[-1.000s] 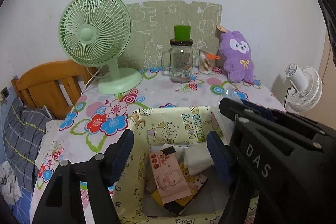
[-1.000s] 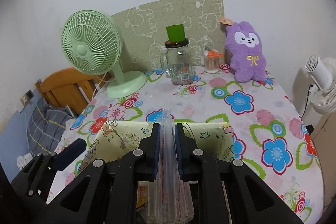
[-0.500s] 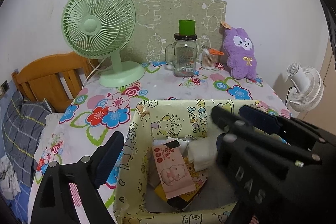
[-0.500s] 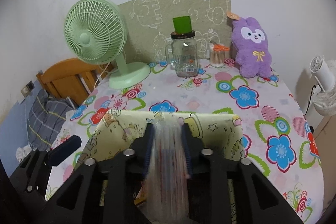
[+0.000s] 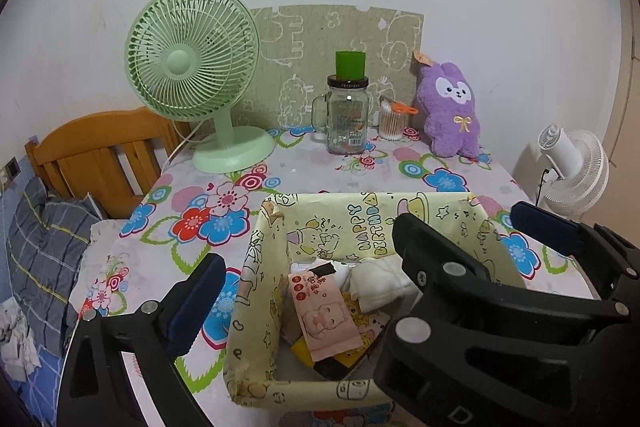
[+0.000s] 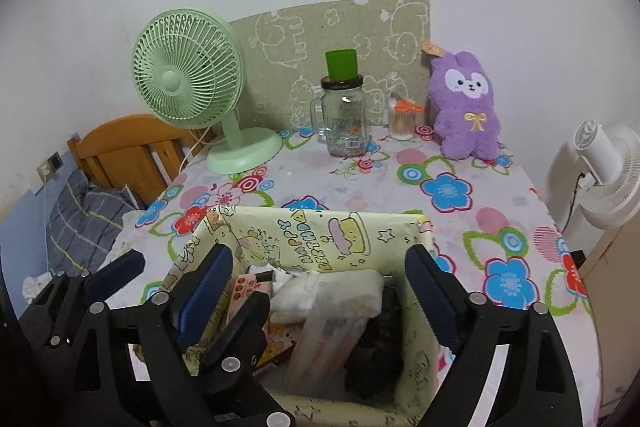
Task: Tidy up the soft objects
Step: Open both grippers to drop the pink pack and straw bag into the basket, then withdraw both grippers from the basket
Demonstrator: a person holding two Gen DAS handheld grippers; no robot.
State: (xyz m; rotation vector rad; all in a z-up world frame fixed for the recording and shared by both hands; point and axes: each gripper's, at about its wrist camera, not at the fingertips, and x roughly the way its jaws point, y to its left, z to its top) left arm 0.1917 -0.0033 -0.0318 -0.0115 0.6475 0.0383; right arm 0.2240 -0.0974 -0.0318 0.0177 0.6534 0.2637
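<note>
We hover both grippers over the box (image 6: 416, 291) on the counter (image 6: 500, 195).
Our right gripper (image 6: 320, 291) is opening its jaws wide, pads off the clear packet (image 6: 332, 331), which lies in the box beside white cloths (image 5: 380, 283). Our left gripper (image 5: 304, 291) is opening too, with nothing gripped.

Stood on the flowered table (image 6: 460, 227): box (image 6: 316, 233) at lower centre; fan (image 6: 188, 75), jar (image 6: 344, 119), swab cup (image 6: 402, 125), plush rabbit (image 6: 468, 107) across the upper half.
</note>
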